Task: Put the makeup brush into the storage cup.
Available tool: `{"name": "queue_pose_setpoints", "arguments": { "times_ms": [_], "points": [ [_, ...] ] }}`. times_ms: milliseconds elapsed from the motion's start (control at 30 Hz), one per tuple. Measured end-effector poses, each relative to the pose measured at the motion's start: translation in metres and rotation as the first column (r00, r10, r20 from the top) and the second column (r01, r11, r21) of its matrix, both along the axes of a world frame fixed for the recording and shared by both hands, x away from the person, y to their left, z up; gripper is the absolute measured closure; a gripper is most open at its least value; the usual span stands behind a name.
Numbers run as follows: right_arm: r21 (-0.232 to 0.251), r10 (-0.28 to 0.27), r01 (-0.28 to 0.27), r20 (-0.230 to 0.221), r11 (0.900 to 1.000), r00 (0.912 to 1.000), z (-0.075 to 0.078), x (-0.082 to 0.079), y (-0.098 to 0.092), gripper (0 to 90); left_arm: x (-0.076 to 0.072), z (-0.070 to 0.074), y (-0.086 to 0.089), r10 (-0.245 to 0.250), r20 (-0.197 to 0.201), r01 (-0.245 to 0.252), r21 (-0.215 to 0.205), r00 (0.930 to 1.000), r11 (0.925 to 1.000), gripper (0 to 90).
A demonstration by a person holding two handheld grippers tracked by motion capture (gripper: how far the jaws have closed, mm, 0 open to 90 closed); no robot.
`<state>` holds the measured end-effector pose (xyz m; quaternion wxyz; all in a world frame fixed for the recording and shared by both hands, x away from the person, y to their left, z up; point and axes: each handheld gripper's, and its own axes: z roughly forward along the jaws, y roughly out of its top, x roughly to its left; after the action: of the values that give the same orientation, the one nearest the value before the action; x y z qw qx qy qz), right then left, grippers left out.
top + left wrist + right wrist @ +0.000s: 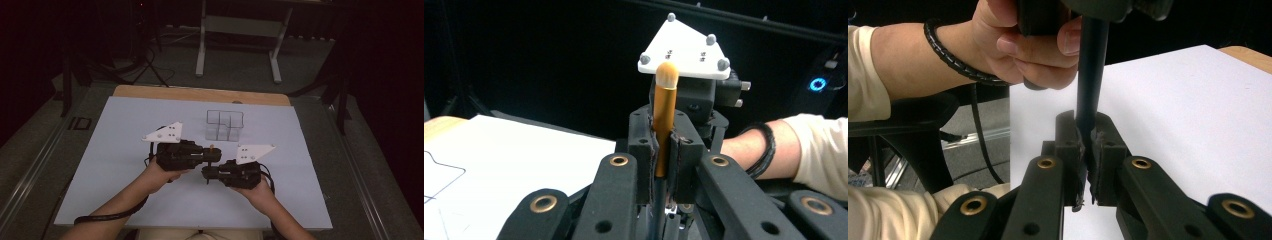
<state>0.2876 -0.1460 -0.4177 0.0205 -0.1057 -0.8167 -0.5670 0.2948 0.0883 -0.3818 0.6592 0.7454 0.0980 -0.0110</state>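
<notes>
A makeup brush (664, 120) w/ a gold ferrule, pale bristle tip and black handle is held between both tools over the white table sheet (125, 185).

Left gripper (665, 145): jaws closed tight on the gold ferrule, brush standing upright in the left gripper view, bristle tip above the jaws, black handle running down below them. Behind the tip, the right gripper's white three-cornered plate (684, 52) is seen, plus a forearm w/ a coiled black cable (766, 150) around the wrist.

Right gripper (1087, 150): jaws clamped on the black handle end (1090, 80) of the same brush; in the right gripper view the handle rises from the jaws toward the left hand (1033, 47), which is wrapped around its own tool.

High view: both tools are seen near mid-table, tips facing each other, left gripper (212, 155) slightly farther from the person than the right gripper (207, 173). A small orange bit of the brush (212, 148) shows at the left tool's tip. A clear divided organiser box (225, 125) is set just beyond the tools, apart from them; contents can't be made out. Wood table edge (200, 93) is seen beyond the sheet.
</notes>
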Motion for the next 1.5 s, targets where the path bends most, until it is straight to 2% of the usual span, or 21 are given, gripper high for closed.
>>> {"name": "queue_pose_setpoints", "arguments": {
  "times_ms": [100, 200, 233, 400, 433, 533, 633, 733, 767, 833, 933, 1067, 1100, 1133, 1233, 1500],
  "points": [
    [-0.002, -0.009, 0.009, 0.001, 1.0, 1.0, -0.001, 0.0, 0.0, 84.4, 0.001, 0.0, -0.001, 0.008, 0.032, -0.009, 0.018, 0.9995, 0.9998, 84.2],
    [0.0, -0.015, 0.015, 0.005, 1.0, 0.9999, -0.002, 0.001, -0.001, 84.4, 0.0, 0.0, -0.002, 0.01, 0.039, -0.011, 0.016, 0.9992, 0.9998, 84.3],
    [0.002, -0.014, 0.014, 0.007, 1.0, 0.9999, -0.002, 0.001, -0.001, 84.4, 0.0, 0.0, -0.002, 0.01, 0.054, -0.011, 0.015, 0.9985, 0.9998, 84.3],
    [0.001, -0.029, 0.029, 0.014, 1.0, 0.9995, -0.001, 0.001, -0.001, 84.2, 0.001, 0.0, -0.002, 0.009, 0.043, -0.009, 0.01, 0.999, 0.9999, 84.8],
    [0.003, -0.032, 0.032, 0.011, 0.999, 0.9994, -0.002, 0.001, -0.001, 83.9, 0.001, 0.0, -0.002, 0.014, 0.031, -0.014, 0.01, 0.9994, 0.9998, 84.8],
    [0.015, -0.034, 0.034, 0.004, 0.999, 0.9994, -0.002, 0.001, -0.002, 83.3, 0.001, 0.001, -0.002, 0.021, 0.033, -0.021, 0.009, 0.9992, 0.9997, 84.8],
    [0.022, -0.048, 0.048, 0.003, 0.999, 0.9989, 0.0, 0.001, -0.004, 71.4, 0.001, 0.002, -0.001, 0.025, 0.037, -0.025, 0.006, 0.999, 0.9997, 84.8],
    [0.028, -0.058, 0.058, -0.002, 0.998, 0.9983, 0.0, 0.002, -0.005, 67.2, 0.001, 0.004, 0.001, 0.031, 0.041, -0.031, 0.0, 0.9987, 0.9995, 84.8],
    [0.032, -0.07, 0.071, -0.004, 0.997, 0.9975, 0.001, 0.002, -0.007, 60.2, 0.001, 0.005, 0.003, 0.052, 0.051, -0.052, -0.003, 0.9974, 0.9987, 84.8],
    [0.041, -0.078, 0.078, -0.002, 0.996, 0.997, 0.002, 0.002, -0.01, 57.5, 0.0, 0.006, 0.004, 0.045, 0.063, -0.045, 0.001, 0.997, 0.999, 84.8],
    [0.05, -0.093, 0.092, 0.004, 0.994, 0.9957, 0.004, 0.001, -0.013, 55.6, 0.0, 0.007, 0.005, 0.039, 0.058, -0.039, 0.002, 0.9975, 0.9992, 84.8],
    [0.056, -0.103, 0.103, 0.01, 0.993, 0.9946, 0.006, 0.0, -0.016, 49.2, 0.0, 0.01, 0.008, 0.058, 0.06, -0.059, 0.008, 0.9965, 0.9982, 84.8],
    [0.053, -0.108, 0.107, 0.015, 0.993, 0.994, 0.007, 0.0, -0.018, 44.4, 0.001, 0.011, 0.01, 0.06, 0.052, -0.06, 0.007, 0.9969, 0.9982, 84.8],
    [0.053, -0.108, 0.107, 0.015, 0.993, 0.994, 0.007, 0.0, -0.018, 44.4, 0.001, 0.011, 0.01, 0.06, 0.052, -0.06, 0.007, 0.9969, 0.9982, 84.8],
    [0.06, -0.128, 0.126, 0.027, 0.99, 0.9915, 0.009, -0.002, -0.023, 37.1, 0.002, 0.013, 0.013, 0.075, 0.05, -0.075, -0.003, 0.9959, 0.9972, 84.8],
    [0.07, -0.166, 0.163, 0.039, 0.984, 0.9853, 0.012, -0.006, -0.036, 26.8, 0.005, 0.019, 0.018, 0.105, 0.056, -0.104, -0.008, 0.9929, 0.9945, 84.7]
  ]
}}
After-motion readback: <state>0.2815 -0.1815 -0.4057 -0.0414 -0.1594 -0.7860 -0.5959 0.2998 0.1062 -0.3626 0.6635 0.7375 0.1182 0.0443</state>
